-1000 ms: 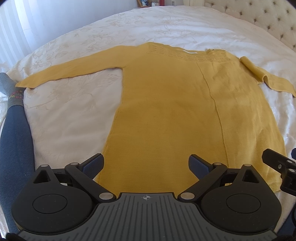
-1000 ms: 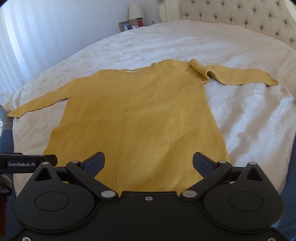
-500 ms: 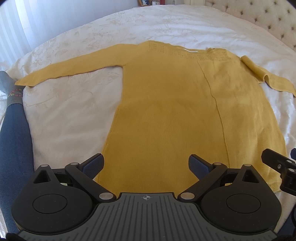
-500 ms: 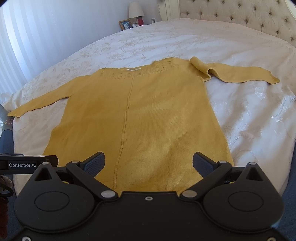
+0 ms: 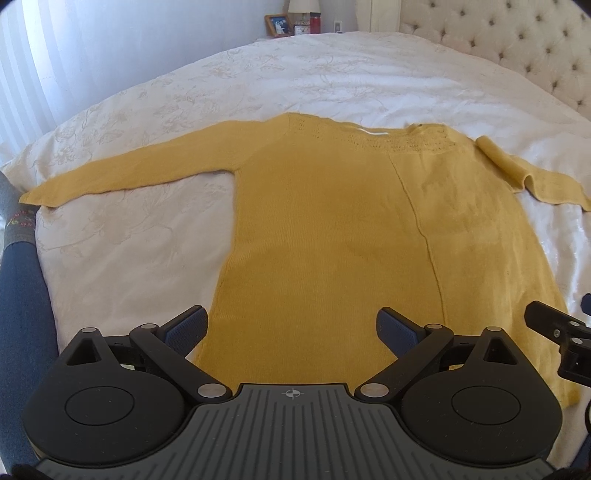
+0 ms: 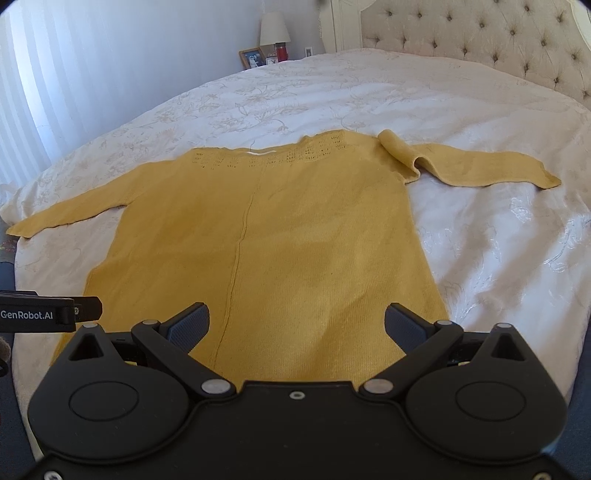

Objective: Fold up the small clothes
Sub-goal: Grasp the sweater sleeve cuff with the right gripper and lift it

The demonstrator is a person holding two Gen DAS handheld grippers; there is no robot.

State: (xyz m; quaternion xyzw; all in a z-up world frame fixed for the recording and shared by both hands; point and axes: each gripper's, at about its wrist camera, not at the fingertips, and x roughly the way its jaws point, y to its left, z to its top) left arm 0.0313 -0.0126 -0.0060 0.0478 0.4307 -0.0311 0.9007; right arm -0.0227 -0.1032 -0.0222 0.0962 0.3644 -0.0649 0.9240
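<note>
Mustard-yellow knit sweater [image 5: 332, 236] lies flat and unfolded on a white embroidered bedspread [image 5: 122, 243], hem toward the cameras, neckline toward the far side of the bed. A raised seam runs down the middle of the body. One sleeve [image 5: 129, 173] extends straight out to the left; the other sleeve [image 6: 476, 166] is kinked at the shoulder, with a fold standing up before it runs out to the right. Left gripper [image 5: 293, 328] hovers above the hem, fingers spread wide, nothing between them. Right gripper [image 6: 295, 326] sits likewise over the hem, fingers apart and empty. A tufted headboard [image 6: 480, 40] stands at the far right. Lamp [image 6: 274, 31] and picture frame [image 6: 252, 58] occupy the nightstand beyond the bed.
</note>
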